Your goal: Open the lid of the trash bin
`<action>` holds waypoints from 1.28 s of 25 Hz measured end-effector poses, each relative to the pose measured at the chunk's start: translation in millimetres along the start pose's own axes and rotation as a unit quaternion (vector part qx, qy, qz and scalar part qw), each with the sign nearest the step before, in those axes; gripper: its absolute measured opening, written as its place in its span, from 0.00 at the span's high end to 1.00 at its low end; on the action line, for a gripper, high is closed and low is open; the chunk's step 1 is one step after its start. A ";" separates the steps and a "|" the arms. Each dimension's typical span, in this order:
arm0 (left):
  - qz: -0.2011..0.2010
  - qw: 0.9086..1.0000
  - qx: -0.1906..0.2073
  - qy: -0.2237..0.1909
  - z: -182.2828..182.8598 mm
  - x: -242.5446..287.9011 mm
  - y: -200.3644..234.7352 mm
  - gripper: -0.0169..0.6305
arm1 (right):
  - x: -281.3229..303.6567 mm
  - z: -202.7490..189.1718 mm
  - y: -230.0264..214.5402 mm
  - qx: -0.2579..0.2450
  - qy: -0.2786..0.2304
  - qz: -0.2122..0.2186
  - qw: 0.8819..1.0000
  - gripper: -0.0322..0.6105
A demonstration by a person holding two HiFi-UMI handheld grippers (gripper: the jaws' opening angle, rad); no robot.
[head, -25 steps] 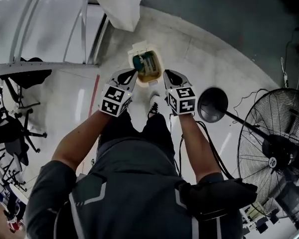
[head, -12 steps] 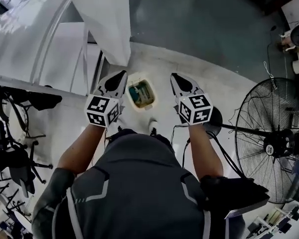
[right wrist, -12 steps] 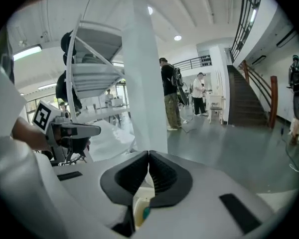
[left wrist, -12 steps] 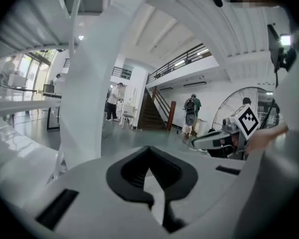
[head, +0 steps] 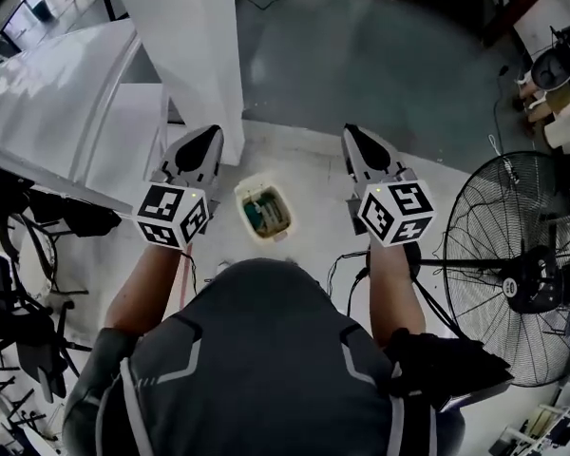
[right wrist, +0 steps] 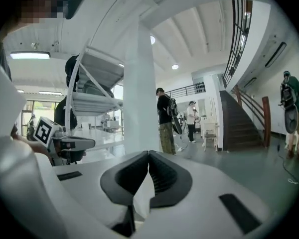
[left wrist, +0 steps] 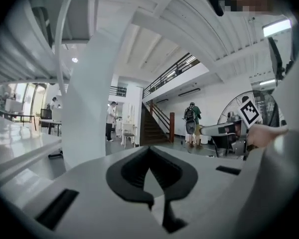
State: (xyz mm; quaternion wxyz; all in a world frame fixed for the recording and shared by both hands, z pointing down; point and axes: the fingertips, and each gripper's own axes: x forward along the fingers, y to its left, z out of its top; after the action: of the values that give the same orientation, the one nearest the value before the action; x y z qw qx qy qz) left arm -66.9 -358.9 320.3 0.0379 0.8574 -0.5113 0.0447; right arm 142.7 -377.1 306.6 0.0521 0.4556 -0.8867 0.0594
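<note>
The small cream trash bin (head: 264,210) stands on the pale floor just ahead of the person's body, between the two arms. Its top is open to view, with green and dark rubbish showing inside. My left gripper (head: 207,135) is held up to the bin's left, jaws shut and empty. My right gripper (head: 351,131) is up at the bin's right, also shut on nothing. Both point forward, well above the bin. In the left gripper view the jaw tips (left wrist: 149,149) meet; in the right gripper view they (right wrist: 148,154) meet too. Neither gripper view shows the bin.
A white pillar (head: 195,46) rises just behind the bin. A white table (head: 66,112) and dark chairs (head: 24,293) are at the left. A large floor fan (head: 522,274) with cables stands at the right. Several people (right wrist: 165,116) stand far off near a staircase (left wrist: 157,128).
Both grippers have risen away from the bin and spread apart. The head view has lifted, so the bin looks smaller and farther below.
</note>
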 end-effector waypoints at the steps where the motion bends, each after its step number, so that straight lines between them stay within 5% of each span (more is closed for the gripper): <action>1: 0.001 1.000 0.007 -0.005 7.8 -1.1 2.6 0.96 | -1.8 11.6 -1.1 -0.006 -0.013 -0.004 1.000 0.91; 13: 0.030 0.998 0.021 -0.057 84.2 -13.9 40.1 0.96 | -14.4 85.9 -21.7 -0.038 -0.089 -0.061 0.993 0.91; 19: 0.058 0.996 0.022 -0.066 91.3 -21.4 51.1 0.96 | -18.3 90.3 -17.6 -0.054 -0.086 -0.064 0.993 0.91; 32: 0.051 0.996 0.012 -0.073 90.0 -29.4 36.6 0.96 | -30.6 86.6 -10.6 -0.057 -0.083 -0.069 0.993 0.91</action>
State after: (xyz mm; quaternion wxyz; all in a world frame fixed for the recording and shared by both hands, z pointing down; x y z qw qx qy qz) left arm -109.6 -360.6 228.3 -0.0117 0.8316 -0.5551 -0.0102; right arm 165.7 -371.9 217.2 0.0087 0.5152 -0.8564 -0.0332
